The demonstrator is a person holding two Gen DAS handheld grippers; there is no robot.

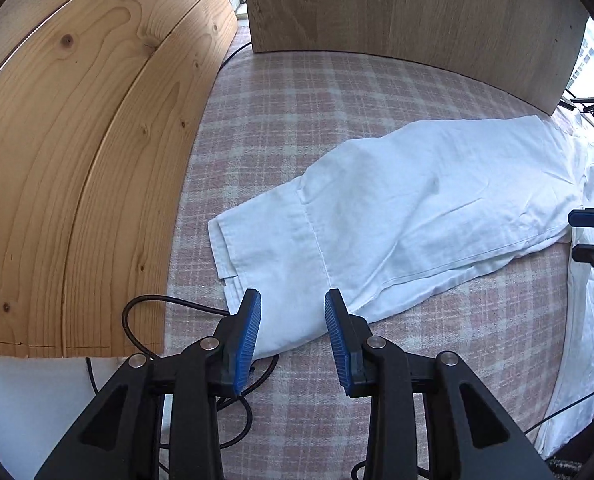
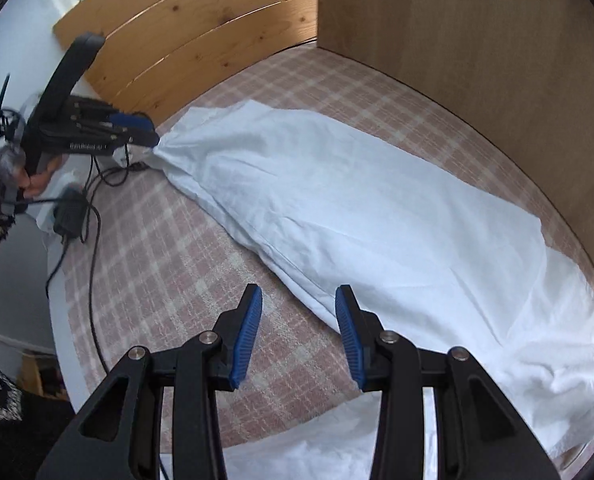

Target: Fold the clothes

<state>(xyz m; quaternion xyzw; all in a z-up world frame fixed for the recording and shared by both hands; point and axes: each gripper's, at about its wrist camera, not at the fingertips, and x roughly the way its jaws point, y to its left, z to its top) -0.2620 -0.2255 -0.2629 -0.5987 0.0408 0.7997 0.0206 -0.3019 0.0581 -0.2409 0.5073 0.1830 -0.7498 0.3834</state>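
Observation:
A white garment (image 1: 417, 200) lies stretched out flat on a pink checked blanket (image 1: 297, 120). My left gripper (image 1: 293, 300) stands open right over the garment's near hem end. The cloth lies between and under its blue pads (image 1: 249, 332), which do not press on it. In the right wrist view the same left gripper (image 2: 153, 140) sits at the garment's (image 2: 357, 208) far, gathered end. My right gripper (image 2: 297, 296) is open above the blanket (image 2: 157, 260), its right pad at the garment's long edge, nothing between the jaws. It also shows at the left wrist view's right edge, right gripper (image 1: 591, 236).
A pine board wall (image 1: 77, 160) runs along the left and an oak panel (image 1: 417, 8) stands behind the blanket. Black cables (image 1: 145, 304) and a black adaptor (image 2: 69, 216) lie by the left gripper. A person's hand (image 2: 37, 184) holds that gripper. White sheet (image 1: 585, 340) borders the blanket.

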